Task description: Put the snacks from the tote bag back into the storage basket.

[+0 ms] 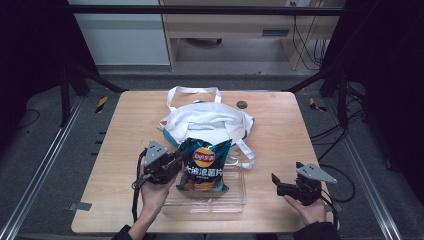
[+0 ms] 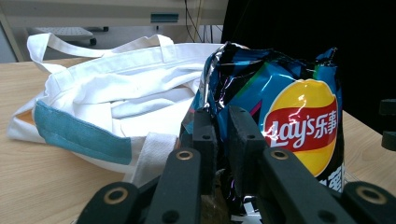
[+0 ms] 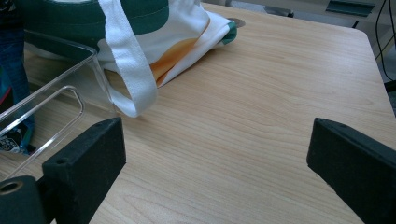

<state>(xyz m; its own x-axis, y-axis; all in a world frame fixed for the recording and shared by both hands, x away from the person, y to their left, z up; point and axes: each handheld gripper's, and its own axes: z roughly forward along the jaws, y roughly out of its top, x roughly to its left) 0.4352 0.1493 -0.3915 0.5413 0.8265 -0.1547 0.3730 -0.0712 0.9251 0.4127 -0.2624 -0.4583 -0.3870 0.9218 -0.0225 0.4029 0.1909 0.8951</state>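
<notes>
1. The right gripper (image 1: pixel 286 188) rests near the table's (image 1: pixel 290 135) front edge — jaws spread wide, nothing between them.
2. The left gripper (image 1: pixel 181 156) is clamped on the Lay's chip bag's (image 1: pixel 204 165) upper left edge; the bag stands in a clear plastic tray (image 1: pixel 235 197).
3. Farther back lies a white tote bag (image 1: pixel 207 120) — a strap droops over the tray's rim.

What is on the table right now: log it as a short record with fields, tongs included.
surface: wooden table
held item: chip bag, upright, its lower end in the clear plastic bin
left tongs: shut on the chip bag's left edge
right tongs: open, nothing between the jaws, over bare table right of the bin
behind the bag: white tote bag, lying flat, one strap hanging over the bin's far edge
</notes>
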